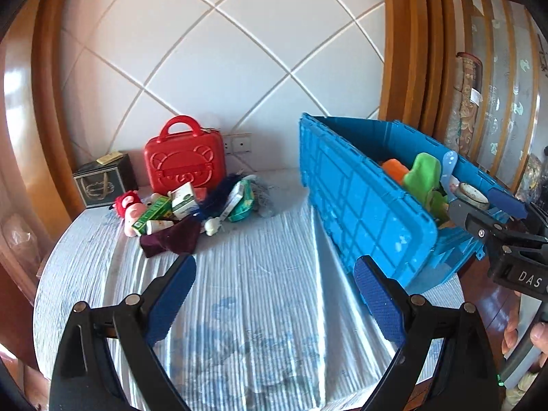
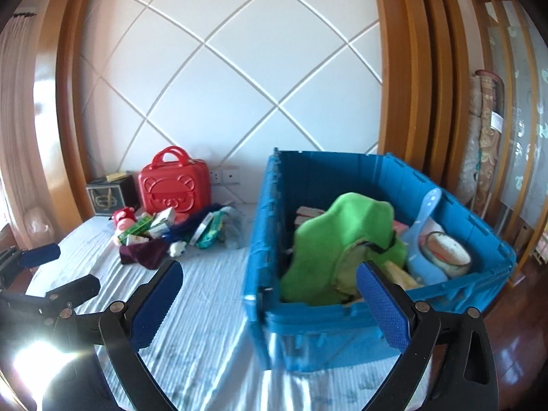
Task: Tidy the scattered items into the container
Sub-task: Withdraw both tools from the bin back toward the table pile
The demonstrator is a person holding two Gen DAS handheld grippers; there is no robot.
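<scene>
Jaws of both grippers stand spread wide with nothing between their blue pads. Left gripper [image 1: 274,284] hovers over bare striped cloth on the round surface [image 1: 260,257]; right gripper [image 2: 270,291] hovers at the near left corner of the container, its right pad in front of the near rim. In the left wrist view the right gripper [image 1: 493,215] also shows at the right edge, over the container's near end.

One blue plastic crate [image 2: 308,335], the container, sits on the right half of the surface, open at the top. Inside lie one green cloth [image 2: 339,233], one light-blue scoop [image 2: 423,219] and one round cushion-like item [image 2: 445,251]; an orange item [image 1: 395,167] shows only in the left wrist view. Further contents are partly hidden beneath the cloth.

One pile of scattered items [image 1: 191,205] lies well apart from the crate, at the far left of the surface. Countable in it: one red plush toy [image 1: 128,203], two green-and-white cartons [image 1: 173,203], one dark maroon cloth [image 1: 171,238], one dark blue feathery item [image 1: 219,195], one green packet [image 1: 241,202], one small white figure [image 1: 212,226]. Others overlap too closely to count.

Behind the pile stand one red bear-embossed case [image 1: 185,162] and one dark box [image 1: 102,179], against the white panelled wall [image 1: 222,51].
</scene>
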